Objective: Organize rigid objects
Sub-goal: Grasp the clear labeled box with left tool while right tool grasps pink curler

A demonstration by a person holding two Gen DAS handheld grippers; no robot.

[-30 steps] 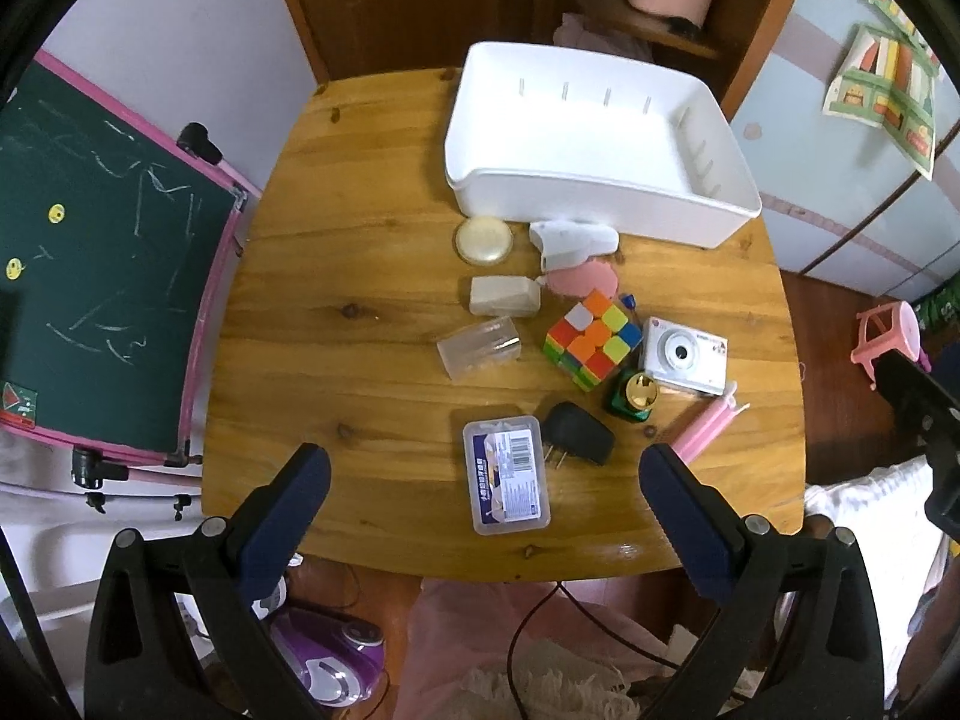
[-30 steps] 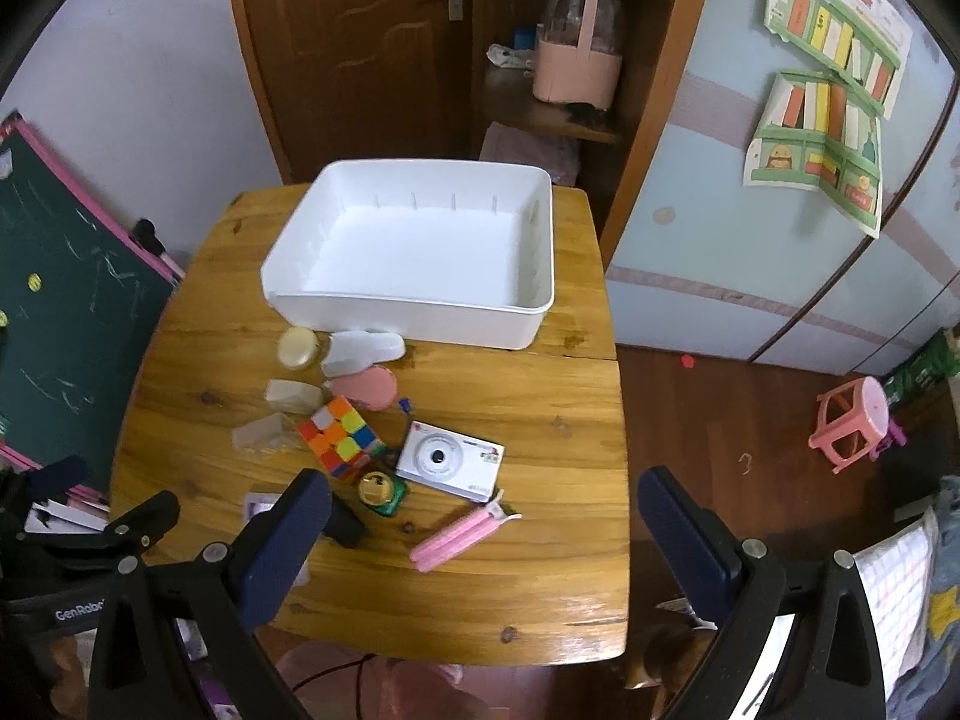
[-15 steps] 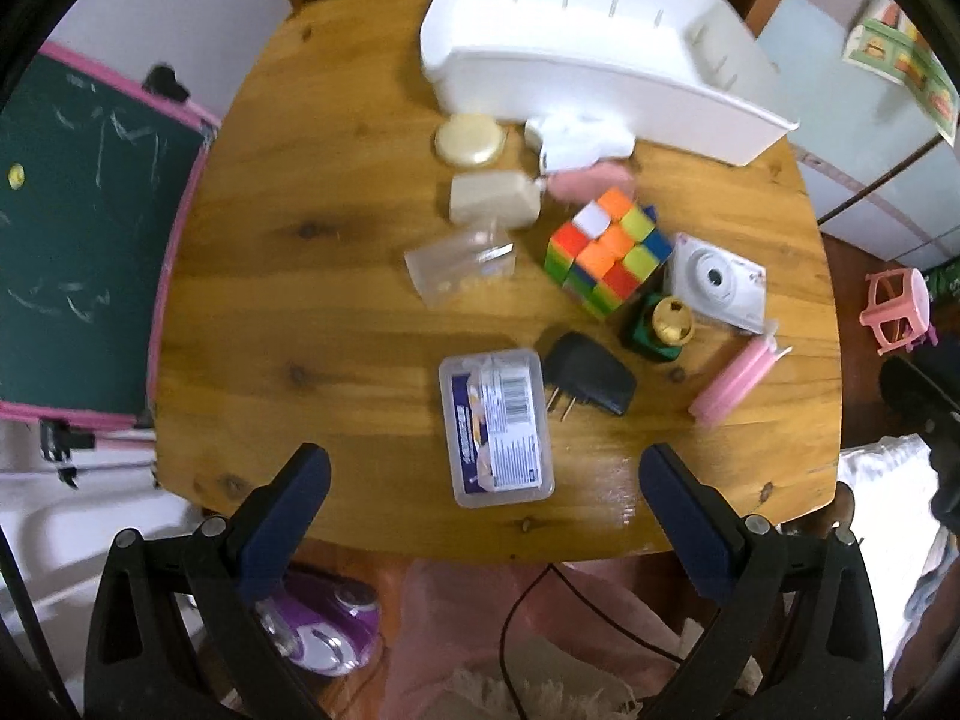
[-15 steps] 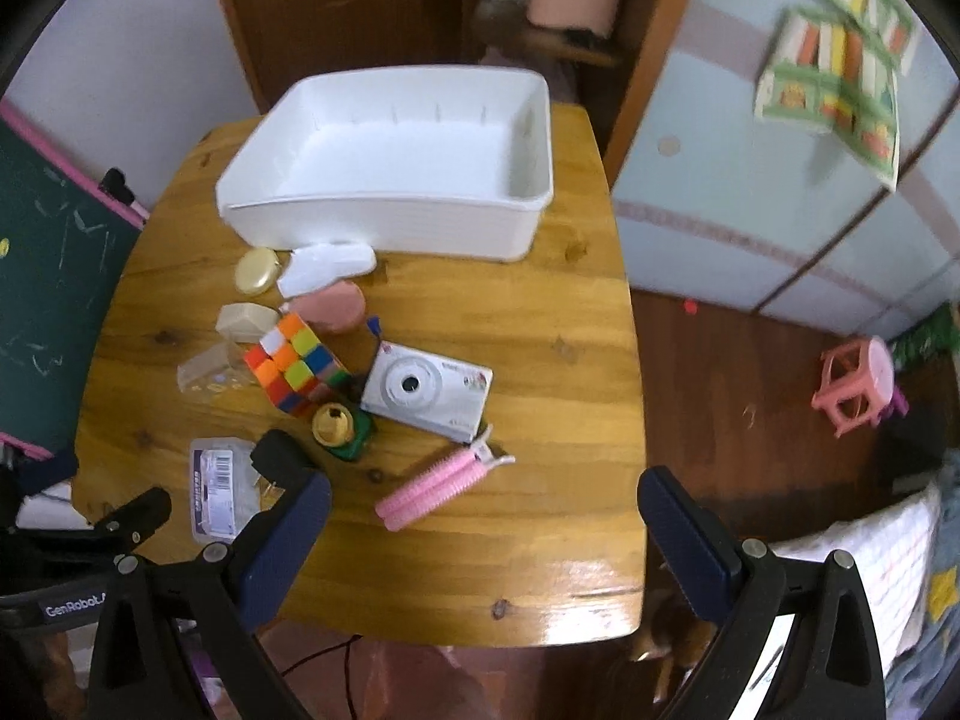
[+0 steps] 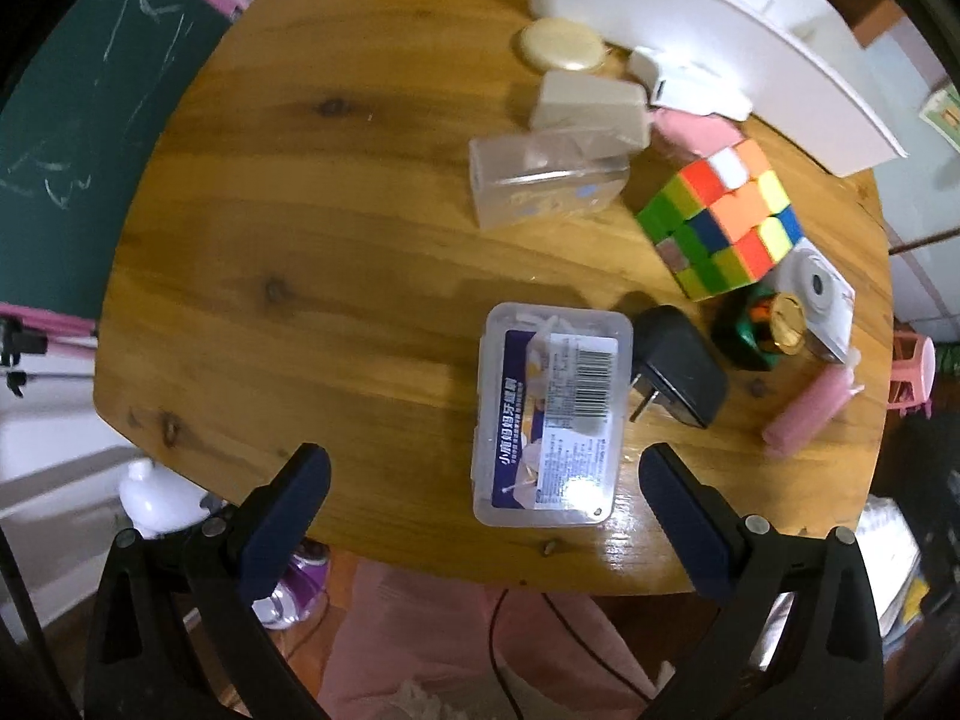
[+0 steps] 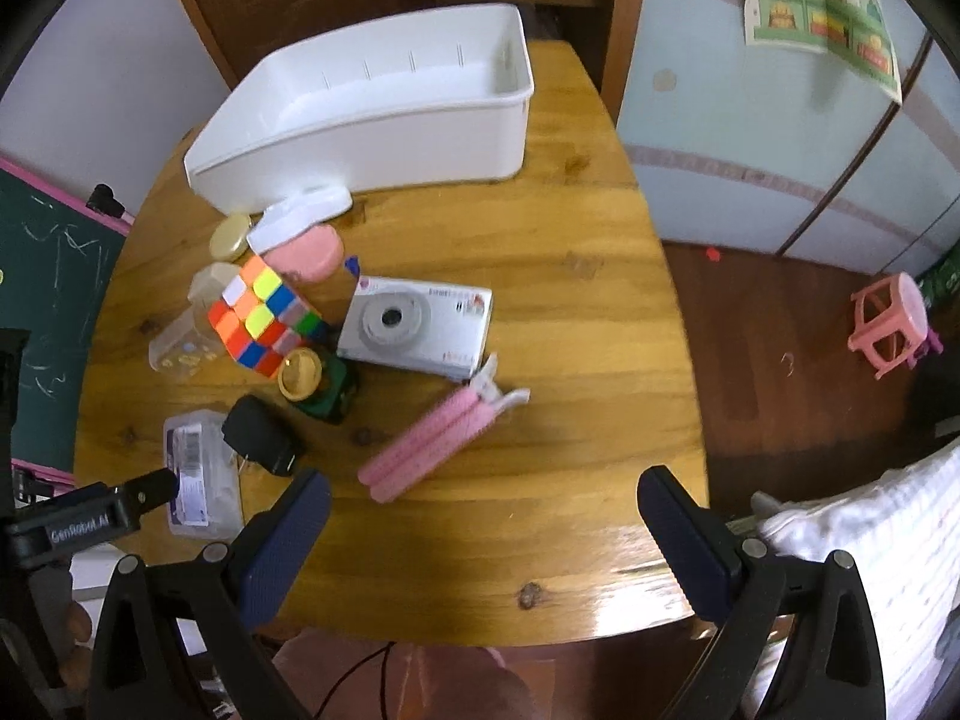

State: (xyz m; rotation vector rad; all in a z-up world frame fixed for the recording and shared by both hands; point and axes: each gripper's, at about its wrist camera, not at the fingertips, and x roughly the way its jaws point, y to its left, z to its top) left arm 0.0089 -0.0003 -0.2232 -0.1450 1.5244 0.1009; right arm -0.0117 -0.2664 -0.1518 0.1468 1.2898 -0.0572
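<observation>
A white bin (image 6: 384, 120) stands at the back of the wooden table (image 6: 570, 312), its inside bare. In front of it lie a colour cube (image 5: 723, 219), a white camera (image 6: 414, 324), a pink clip (image 6: 438, 444), a black charger (image 5: 678, 366), a green-and-gold bottle (image 6: 312, 384) and a clear labelled box (image 5: 552, 414). My left gripper (image 5: 483, 480) hangs open over the near edge, the labelled box just ahead between its fingers. My right gripper (image 6: 483, 507) is open above the table's near right part, holding nothing.
Near the bin sit a round cream lid (image 5: 561, 45), a beige case (image 5: 588, 108), a clear tube box (image 5: 543, 177), a white case (image 6: 300, 216) and a pink case (image 6: 306, 252). A green chalkboard (image 5: 78, 120) stands left; a pink stool (image 6: 888, 324) is on the floor right.
Both grippers have dropped closer to the table. The labelled box now fills the space ahead of my left gripper. Nothing on the table has moved.
</observation>
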